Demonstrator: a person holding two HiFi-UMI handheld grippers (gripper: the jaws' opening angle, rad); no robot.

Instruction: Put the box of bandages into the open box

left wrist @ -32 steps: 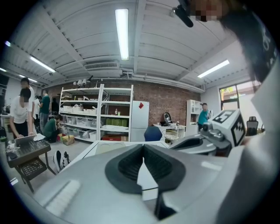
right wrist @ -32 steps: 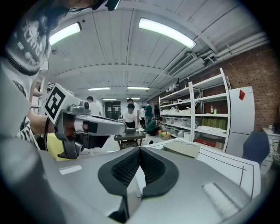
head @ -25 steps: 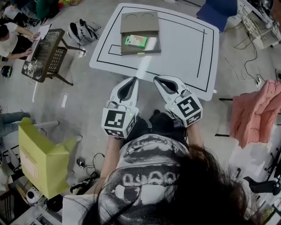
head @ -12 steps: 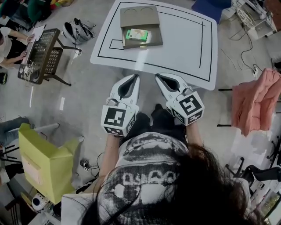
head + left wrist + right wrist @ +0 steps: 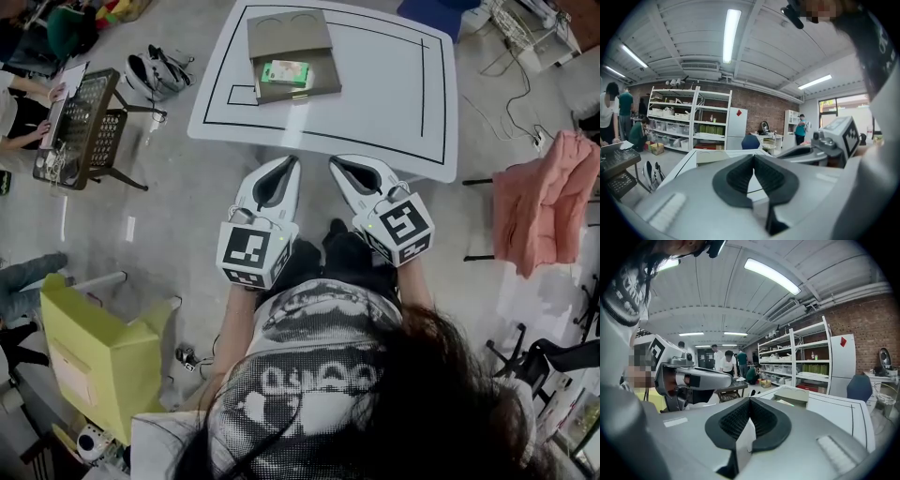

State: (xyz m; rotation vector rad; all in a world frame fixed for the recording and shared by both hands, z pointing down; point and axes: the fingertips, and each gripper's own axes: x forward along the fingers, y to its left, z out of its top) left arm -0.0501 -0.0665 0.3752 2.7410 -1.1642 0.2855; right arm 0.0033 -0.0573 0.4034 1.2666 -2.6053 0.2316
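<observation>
The green box of bandages (image 5: 285, 72) lies inside the open brown box (image 5: 323, 86) at the far left of the white table (image 5: 394, 94); the brown box's lid is folded back. Both grippers hang close to the person's body, short of the table's near edge and far from the box. My left gripper (image 5: 289, 161) is shut with nothing in it, its pads meeting in the left gripper view (image 5: 753, 156). My right gripper (image 5: 335, 161) is likewise shut and empty (image 5: 750, 399). The open box (image 5: 792, 397) shows low and distant beyond the right jaws.
A black wire cart (image 5: 80, 127) and a backpack (image 5: 155, 70) stand left of the table, with people nearby. A yellow-green carton (image 5: 94, 352) sits at the lower left. A pink cloth (image 5: 548, 202) hangs at the right, and cables run over the floor there.
The table and the open box have shifted slightly up and left in the head view. Both grippers keep the same pose side by side, still shut.
</observation>
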